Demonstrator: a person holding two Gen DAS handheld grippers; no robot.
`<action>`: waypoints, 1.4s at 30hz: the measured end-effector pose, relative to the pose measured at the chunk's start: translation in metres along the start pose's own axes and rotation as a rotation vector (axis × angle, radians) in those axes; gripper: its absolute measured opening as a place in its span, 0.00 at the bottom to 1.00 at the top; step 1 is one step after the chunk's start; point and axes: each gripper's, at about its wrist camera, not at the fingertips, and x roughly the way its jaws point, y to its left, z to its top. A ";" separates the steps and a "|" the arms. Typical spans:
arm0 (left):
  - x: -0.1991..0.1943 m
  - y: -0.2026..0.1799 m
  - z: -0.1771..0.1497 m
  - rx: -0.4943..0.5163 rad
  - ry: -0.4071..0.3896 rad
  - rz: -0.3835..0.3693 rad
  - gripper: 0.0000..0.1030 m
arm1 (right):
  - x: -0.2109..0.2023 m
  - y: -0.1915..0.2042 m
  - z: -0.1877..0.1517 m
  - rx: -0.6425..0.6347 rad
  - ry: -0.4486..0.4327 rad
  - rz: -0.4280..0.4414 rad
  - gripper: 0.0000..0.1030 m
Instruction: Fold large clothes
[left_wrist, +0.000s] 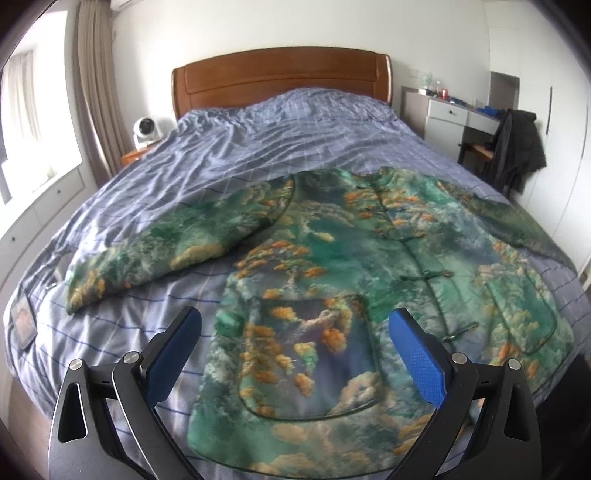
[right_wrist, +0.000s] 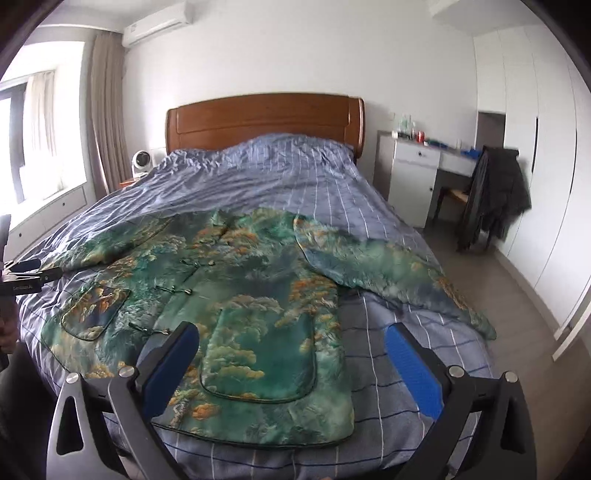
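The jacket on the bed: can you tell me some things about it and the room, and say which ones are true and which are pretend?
1. The green jacket lies spread out flat on the bed. True.
2. The left hand-held gripper is squeezing the jacket. False: it is open and holds nothing.
3. Both sleeves are folded across the front. False: the left sleeve and right sleeve stick out to the sides.
4. The right hand-held gripper is open. True.
5. A dark coat hangs over a chair by the desk. True.
6. The headboard is white. False: it is brown wood.
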 end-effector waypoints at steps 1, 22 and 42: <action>-0.001 -0.003 0.001 0.003 -0.004 -0.007 0.98 | 0.003 -0.006 -0.002 0.016 0.010 0.000 1.00; 0.007 -0.027 -0.016 0.079 0.036 0.023 0.98 | 0.040 -0.150 0.010 0.299 0.027 -0.171 1.00; 0.022 -0.040 -0.030 0.088 0.121 0.067 0.98 | 0.188 -0.371 -0.101 1.412 0.070 -0.028 0.46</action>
